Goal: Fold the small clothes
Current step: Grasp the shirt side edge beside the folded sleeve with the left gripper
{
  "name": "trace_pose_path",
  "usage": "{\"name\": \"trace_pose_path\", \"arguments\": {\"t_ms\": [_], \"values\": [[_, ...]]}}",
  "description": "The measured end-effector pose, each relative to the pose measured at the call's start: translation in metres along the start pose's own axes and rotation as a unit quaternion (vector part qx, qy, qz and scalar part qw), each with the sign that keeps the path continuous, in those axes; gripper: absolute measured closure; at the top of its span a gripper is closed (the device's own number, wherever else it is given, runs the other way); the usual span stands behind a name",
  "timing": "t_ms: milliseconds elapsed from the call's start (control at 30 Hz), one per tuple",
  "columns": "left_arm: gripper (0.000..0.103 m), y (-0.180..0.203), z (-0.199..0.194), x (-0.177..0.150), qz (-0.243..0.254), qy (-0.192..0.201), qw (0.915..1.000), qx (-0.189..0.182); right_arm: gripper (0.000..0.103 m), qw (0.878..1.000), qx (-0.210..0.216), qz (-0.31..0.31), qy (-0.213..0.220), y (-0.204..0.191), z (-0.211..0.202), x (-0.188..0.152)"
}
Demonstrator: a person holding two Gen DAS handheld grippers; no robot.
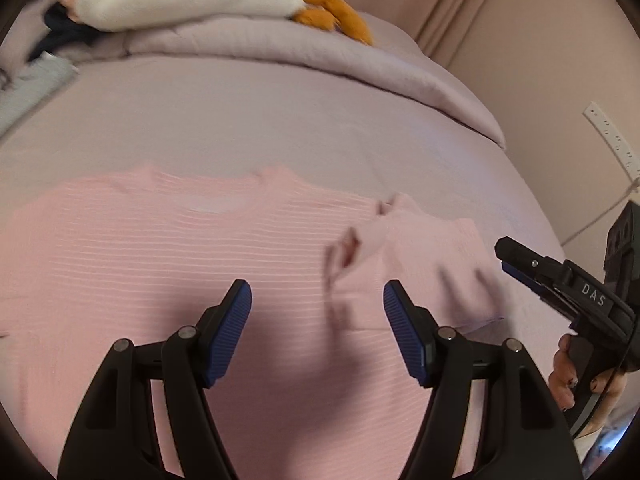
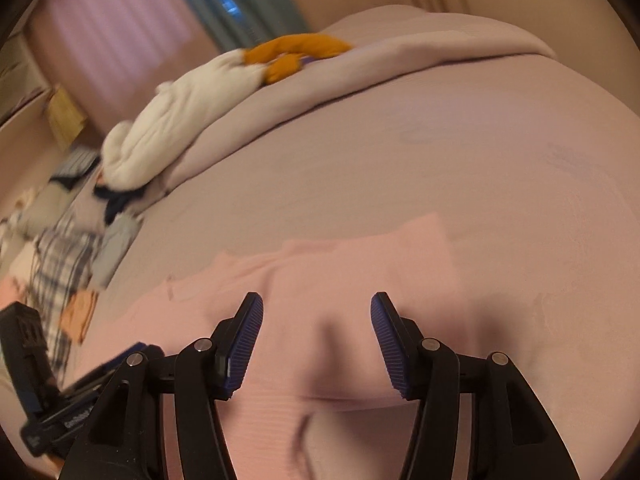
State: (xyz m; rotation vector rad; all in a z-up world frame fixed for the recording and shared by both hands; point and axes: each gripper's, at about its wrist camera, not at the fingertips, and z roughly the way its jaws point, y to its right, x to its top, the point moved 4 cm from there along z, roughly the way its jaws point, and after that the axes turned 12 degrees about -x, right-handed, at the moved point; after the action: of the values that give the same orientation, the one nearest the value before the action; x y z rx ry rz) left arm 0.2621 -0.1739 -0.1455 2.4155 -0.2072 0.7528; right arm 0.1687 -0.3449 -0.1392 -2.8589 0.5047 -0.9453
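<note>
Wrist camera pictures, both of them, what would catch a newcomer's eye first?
The pale pink ribbed knit top spread flat on the lilac bedsheet fills the foreground, one sleeve folded in over its body on the right. The open left gripper and open right gripper hover over it, holding nothing. Farther back, a white and orange plush toy lies on the rolled lilac duvet.

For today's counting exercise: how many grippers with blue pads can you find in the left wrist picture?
2. The left gripper fills the foreground, jaws open above the pink top. The right gripper enters at the right edge, over the bed. None seem hidden.
</note>
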Motion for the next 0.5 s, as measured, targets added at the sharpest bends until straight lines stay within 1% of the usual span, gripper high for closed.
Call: {"name": "trace_pose_path", "arguments": {"t_ms": [67, 200, 267, 367, 400, 467, 500], "values": [[0.035, 0.001, 0.019, 0.001, -0.008, -0.013, 0.9997, -0.019, 0.047, 1.0, -0.013, 0.018, 0.0, 0.013, 0.0, 0.003], [0.036, -0.003, 0.052, 0.0, -0.027, -0.035, 0.9986, -0.029, 0.047, 0.998, -0.036, 0.044, -0.003, 0.028, 0.004, 0.004], [0.04, -0.004, 0.06, -0.003, -0.029, -0.041, 0.9983, -0.029, 0.047, 0.998, -0.04, 0.051, -0.003, 0.032, 0.004, 0.005], [0.045, 0.001, 0.066, -0.003, -0.012, -0.041, 0.9984, -0.038, 0.047, 0.997, -0.041, 0.062, -0.001, 0.04, 0.004, 0.007], [0.048, 0.003, 0.066, -0.002, -0.013, -0.04, 0.9984, -0.039, 0.047, 0.997, -0.041, 0.065, 0.0, 0.04, 0.004, 0.007], [0.065, 0.004, 0.068, -0.002, -0.021, -0.043, 0.9978, -0.047, 0.047, 0.997, -0.042, 0.067, -0.001, 0.045, 0.006, 0.007], [0.068, 0.004, 0.069, -0.002, -0.025, -0.044, 0.9975, -0.05, 0.047, 0.997, -0.044, 0.068, -0.002, 0.045, 0.007, 0.007]]}}
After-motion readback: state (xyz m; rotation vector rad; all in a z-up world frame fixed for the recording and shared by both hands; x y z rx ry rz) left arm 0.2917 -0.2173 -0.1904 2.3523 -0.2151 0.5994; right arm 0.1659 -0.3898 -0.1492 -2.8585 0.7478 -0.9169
